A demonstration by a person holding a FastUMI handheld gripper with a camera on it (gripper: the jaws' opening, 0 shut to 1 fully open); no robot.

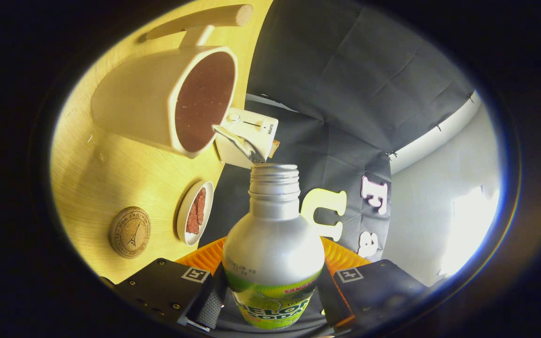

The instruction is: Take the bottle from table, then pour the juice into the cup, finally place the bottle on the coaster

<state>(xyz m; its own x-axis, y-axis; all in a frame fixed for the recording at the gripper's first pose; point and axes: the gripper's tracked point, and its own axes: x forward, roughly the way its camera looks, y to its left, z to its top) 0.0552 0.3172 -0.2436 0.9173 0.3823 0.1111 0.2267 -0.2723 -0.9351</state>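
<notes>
The jaws [270,300] grip the silver soda bottle [273,244], mid-pour into the cream handled cup [158,101]; the round cork coaster [130,232] waits.

gripper [270,300] — square tags; small screws

Hand-held two-finger gripper [270,300] rolled hard over onto its side, so the wooden tabletop [111,188] stands nearly vertical beside it instead of lying below. Jaws closed from both sides on the lower body of the silver metal bottle with the green label [273,253]; each finger's ribbed pad [212,307] presses flat against the label band, and the bottle's neck runs straight ahead along the finger axis. Both finger housings sit level with each other, each carrying a small square black-and-white marker [196,274] on its upper face.
</notes>
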